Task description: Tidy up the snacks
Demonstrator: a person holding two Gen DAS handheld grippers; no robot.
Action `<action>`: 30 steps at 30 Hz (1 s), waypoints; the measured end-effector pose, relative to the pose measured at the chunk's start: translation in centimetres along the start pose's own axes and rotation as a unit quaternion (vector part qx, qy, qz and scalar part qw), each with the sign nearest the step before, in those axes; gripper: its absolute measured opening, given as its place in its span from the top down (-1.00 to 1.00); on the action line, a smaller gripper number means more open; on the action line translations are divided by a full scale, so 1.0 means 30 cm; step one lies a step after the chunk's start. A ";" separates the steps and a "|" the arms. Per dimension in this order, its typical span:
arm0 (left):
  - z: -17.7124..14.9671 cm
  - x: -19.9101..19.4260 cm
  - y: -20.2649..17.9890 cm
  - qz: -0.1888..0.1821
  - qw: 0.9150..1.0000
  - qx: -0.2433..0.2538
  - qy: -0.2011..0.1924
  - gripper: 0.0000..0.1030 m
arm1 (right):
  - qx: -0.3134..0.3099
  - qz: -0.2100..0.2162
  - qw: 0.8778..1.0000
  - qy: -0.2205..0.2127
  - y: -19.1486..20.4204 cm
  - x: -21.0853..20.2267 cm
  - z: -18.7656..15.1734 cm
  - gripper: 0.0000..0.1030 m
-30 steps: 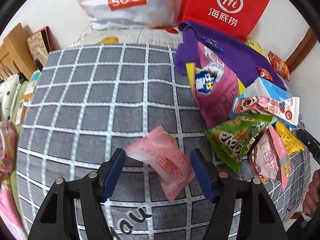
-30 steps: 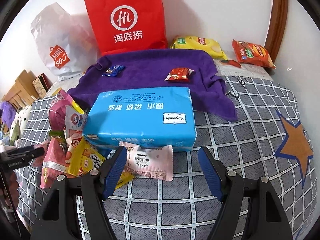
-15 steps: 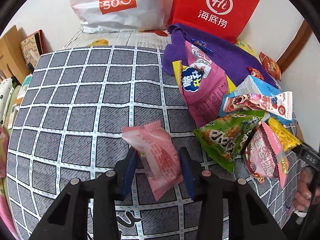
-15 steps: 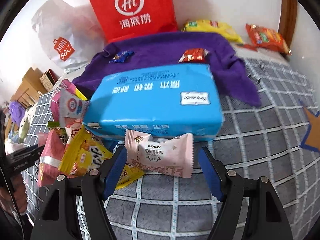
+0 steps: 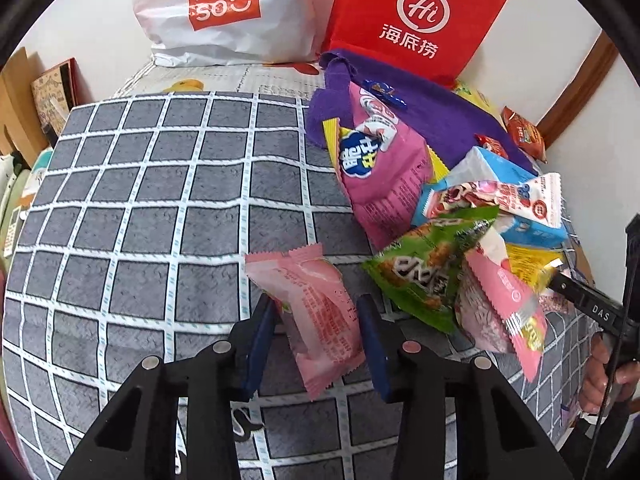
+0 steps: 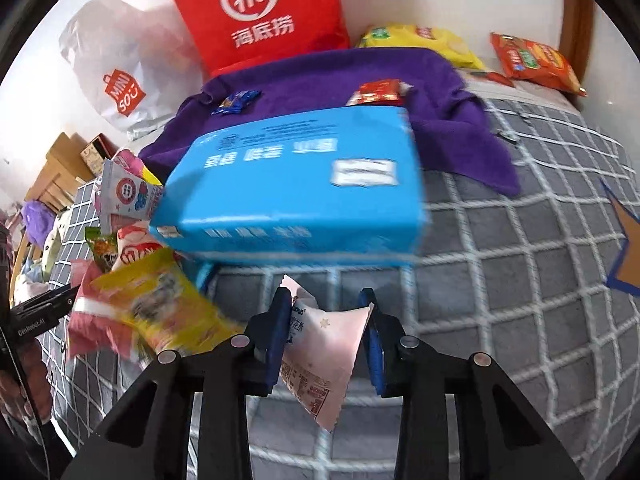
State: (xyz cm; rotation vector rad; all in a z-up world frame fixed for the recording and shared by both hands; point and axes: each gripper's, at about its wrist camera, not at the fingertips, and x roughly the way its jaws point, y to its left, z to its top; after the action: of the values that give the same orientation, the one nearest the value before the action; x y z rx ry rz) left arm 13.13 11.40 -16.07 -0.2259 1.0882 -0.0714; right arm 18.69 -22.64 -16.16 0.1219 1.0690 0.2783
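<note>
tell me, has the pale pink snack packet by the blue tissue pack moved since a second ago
Yes. The pale pink snack packet left the blue tissue pack and now sits pinched in the closing right gripper.

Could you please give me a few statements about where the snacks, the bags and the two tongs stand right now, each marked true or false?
1. The left tongs are shut on a pink snack packet. True.
2. The right tongs have nothing between the pads. False: a pale pink wafer packet sits between them, and the jaws are closing on it.
3. A red paper bag stands behind the purple towel. True.
4. The blue tissue pack lies beyond the right tongs. True.
5. The white Miniso bag lies on the purple towel. False: it stands beside the red bag, off the towel.
</note>
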 end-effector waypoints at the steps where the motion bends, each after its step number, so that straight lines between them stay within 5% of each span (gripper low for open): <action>1: -0.003 0.002 0.000 -0.001 1.000 0.000 0.001 0.23 | 0.002 -0.003 1.000 -0.002 -0.014 -0.013 -0.012 0.35; 5: -0.008 0.007 -0.004 0.000 1.000 -0.004 0.002 0.20 | 0.008 -0.008 1.000 -0.002 -0.060 -0.055 -0.060 0.34; 12: -0.006 0.018 -0.044 0.023 1.000 0.014 -0.008 0.28 | -0.034 -0.025 0.999 0.011 -0.058 -0.107 -0.121 -0.12; 23: -0.010 0.008 -0.055 0.009 1.000 0.012 0.001 0.28 | -0.108 -0.022 0.994 -0.029 -0.011 -0.143 -0.136 -0.35; 29: -0.029 -0.027 -0.056 0.008 1.000 0.011 -0.007 0.28 | -0.118 -0.032 0.992 0.022 -0.011 -0.035 -0.130 -0.20; 30: -0.030 -0.035 -0.054 0.007 1.000 0.009 -0.007 0.28 | -0.114 -0.030 0.993 0.015 -0.012 -0.037 -0.135 0.11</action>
State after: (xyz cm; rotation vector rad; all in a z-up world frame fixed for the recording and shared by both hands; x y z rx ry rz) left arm 11.93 9.86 -15.20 -0.2025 1.0744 -0.0668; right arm 14.71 -23.45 -17.23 -0.1198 1.0609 0.3460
